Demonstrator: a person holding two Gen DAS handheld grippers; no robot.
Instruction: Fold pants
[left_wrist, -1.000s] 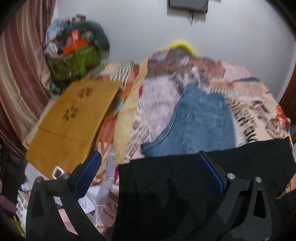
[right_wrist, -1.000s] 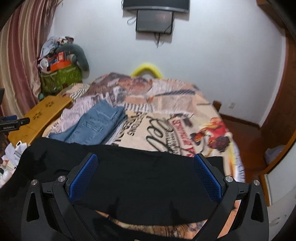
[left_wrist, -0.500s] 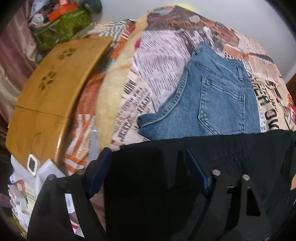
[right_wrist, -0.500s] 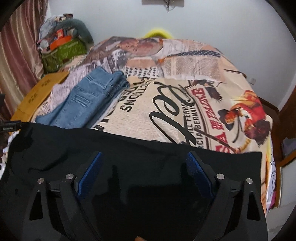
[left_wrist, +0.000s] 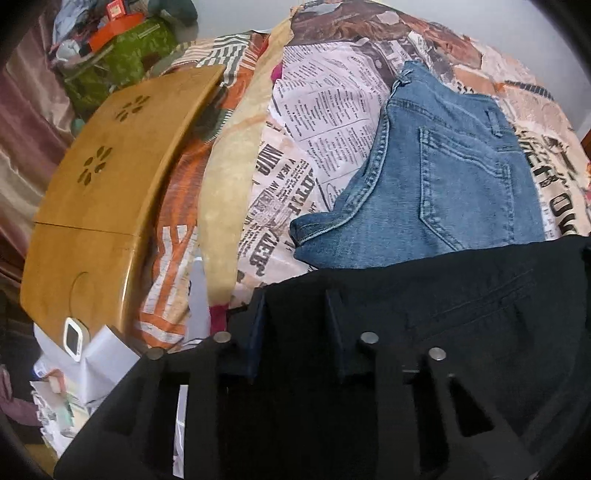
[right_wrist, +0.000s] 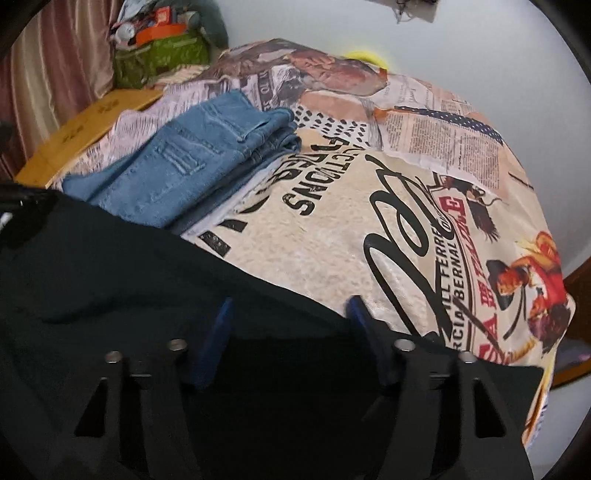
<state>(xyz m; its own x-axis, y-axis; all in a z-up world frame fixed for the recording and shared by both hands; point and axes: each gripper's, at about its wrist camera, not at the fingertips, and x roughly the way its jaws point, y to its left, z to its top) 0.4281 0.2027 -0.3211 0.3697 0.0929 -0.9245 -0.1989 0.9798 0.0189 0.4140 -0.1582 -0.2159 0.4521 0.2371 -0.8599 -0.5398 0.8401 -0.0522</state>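
Left gripper (left_wrist: 295, 325) — jaws partly apart over the near corner of the black pants (left_wrist: 461, 314), cloth between them; grip unclear. Right gripper (right_wrist: 291, 332) — jaws apart, black pants (right_wrist: 129, 280) beneath. Pants lie spread across near edge of bed (right_wrist: 332, 240). Beyond: folded blue jeans (left_wrist: 443, 177), wooden board (left_wrist: 107, 177) left.
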